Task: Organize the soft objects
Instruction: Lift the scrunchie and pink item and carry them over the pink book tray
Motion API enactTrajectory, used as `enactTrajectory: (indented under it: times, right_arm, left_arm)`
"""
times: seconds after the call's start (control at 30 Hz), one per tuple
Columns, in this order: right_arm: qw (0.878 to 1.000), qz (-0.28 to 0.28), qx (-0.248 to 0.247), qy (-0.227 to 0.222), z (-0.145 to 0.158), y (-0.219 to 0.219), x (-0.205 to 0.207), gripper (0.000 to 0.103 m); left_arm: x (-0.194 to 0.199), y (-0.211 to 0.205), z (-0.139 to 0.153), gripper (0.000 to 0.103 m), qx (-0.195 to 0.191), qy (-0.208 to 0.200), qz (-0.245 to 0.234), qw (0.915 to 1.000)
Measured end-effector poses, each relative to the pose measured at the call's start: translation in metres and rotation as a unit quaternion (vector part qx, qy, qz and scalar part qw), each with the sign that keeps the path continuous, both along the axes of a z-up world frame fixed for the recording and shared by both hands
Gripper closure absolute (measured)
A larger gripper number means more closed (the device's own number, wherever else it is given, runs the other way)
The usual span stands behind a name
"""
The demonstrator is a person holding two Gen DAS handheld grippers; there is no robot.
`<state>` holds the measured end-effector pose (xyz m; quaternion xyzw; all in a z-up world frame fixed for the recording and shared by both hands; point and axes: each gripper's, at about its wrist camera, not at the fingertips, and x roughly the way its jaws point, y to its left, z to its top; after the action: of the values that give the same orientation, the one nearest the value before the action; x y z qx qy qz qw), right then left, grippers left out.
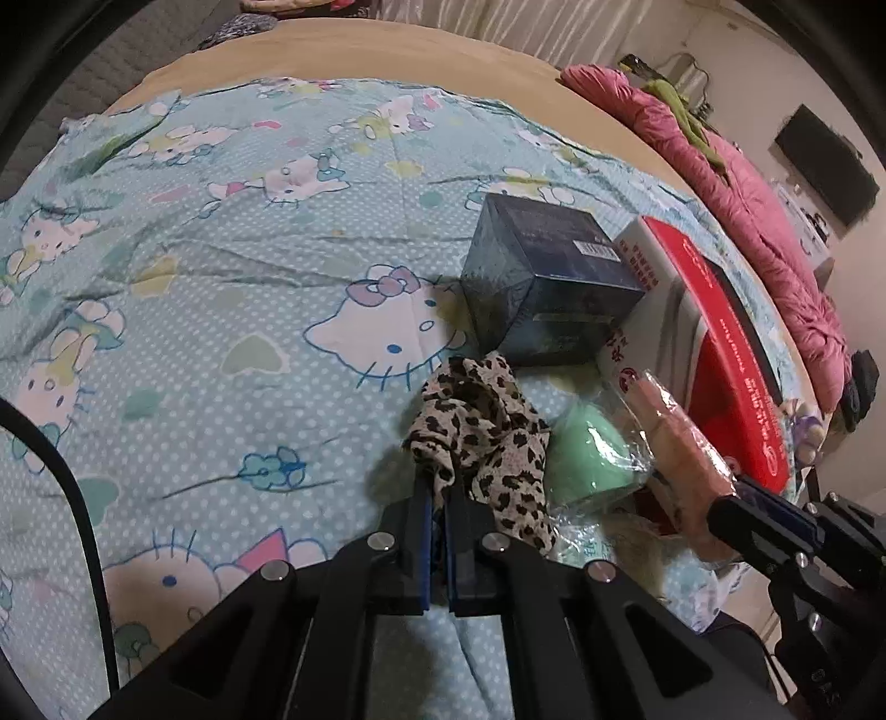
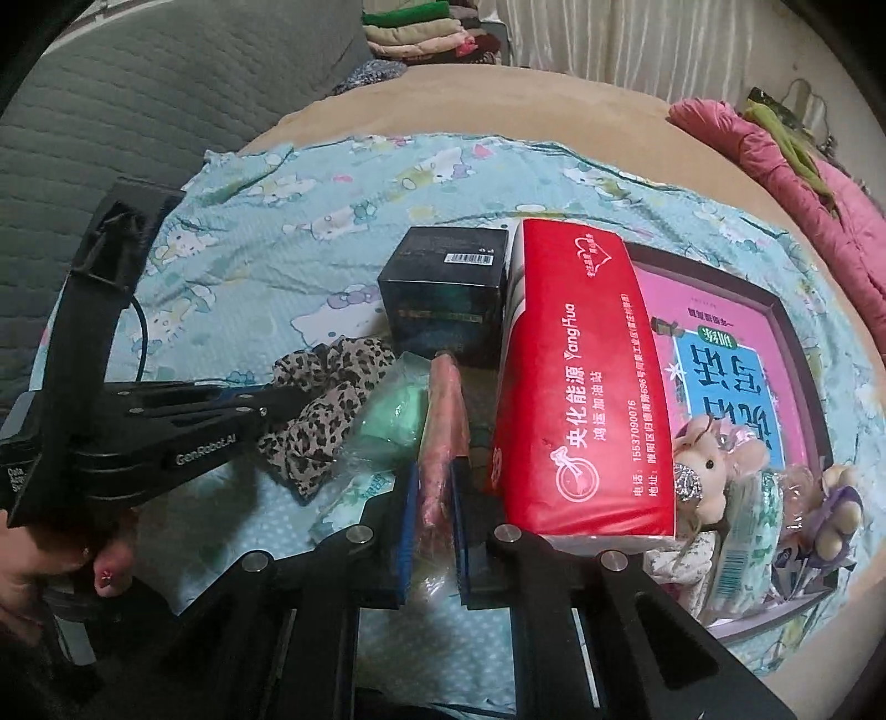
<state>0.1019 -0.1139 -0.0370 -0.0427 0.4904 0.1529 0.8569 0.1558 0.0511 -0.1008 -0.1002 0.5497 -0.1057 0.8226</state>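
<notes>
My left gripper point(image 1: 441, 498) is shut on a leopard-print cloth point(image 1: 487, 437), which also shows in the right wrist view point(image 2: 326, 410). My right gripper point(image 2: 433, 487) is shut on a pink item wrapped in clear plastic point(image 2: 440, 437); in the left wrist view that item point(image 1: 678, 443) leads to the right gripper point(image 1: 736, 498). A mint-green soft item in plastic point(image 1: 587, 454) lies between the two, seen also in the right wrist view point(image 2: 396, 421). Small plush toys point(image 2: 703, 465) lie in a pink tray-like box point(image 2: 786, 310) at the right.
A dark blue box point(image 1: 542, 288) and a red-and-white tissue pack point(image 2: 576, 387) stand on the Hello Kitty blanket point(image 1: 221, 277). A pink quilted jacket point(image 1: 736, 194) lies along the bed's right edge. Folded clothes point(image 2: 421, 33) are stacked at the back.
</notes>
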Motion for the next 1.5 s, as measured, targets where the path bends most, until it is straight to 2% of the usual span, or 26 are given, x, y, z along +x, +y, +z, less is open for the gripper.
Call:
enactTrajectory:
  times: [0.23, 0.53, 0.8, 0.97, 1.33, 1.5]
  right_arm:
    - [1.000, 0.004, 0.019, -0.013, 0.012, -0.004, -0.003, 0.092]
    - [0.999, 0.002, 0.032, -0.038, 0.035, -0.008, -0.007, 0.092]
    - [0.997, -0.011, 0.045, -0.063, 0.057, -0.023, -0.012, 0.092]
    - [0.995, -0.024, 0.053, -0.077, 0.071, -0.036, -0.016, 0.092]
    - [0.990, -0.065, 0.066, -0.105, 0.100, -0.084, -0.025, 0.092]
    - [0.987, -0.092, 0.067, -0.114, 0.110, -0.109, -0.029, 0.092]
  left_arm:
    - [-0.020, 0.012, 0.033, 0.101, -0.001, -0.030, 0.020, 0.9993]
    - [-0.039, 0.006, 0.084, 0.101, 0.006, -0.073, 0.012, 0.9973]
    - [-0.051, -0.016, 0.122, 0.100, 0.011, -0.111, -0.001, 0.9938]
    - [-0.055, -0.029, 0.136, 0.101, 0.010, -0.121, -0.008, 0.9926]
    - [-0.060, -0.085, 0.174, 0.101, 0.017, -0.155, -0.053, 0.9863]
    - [-0.062, -0.107, 0.182, 0.100, 0.024, -0.162, -0.071, 0.9840]
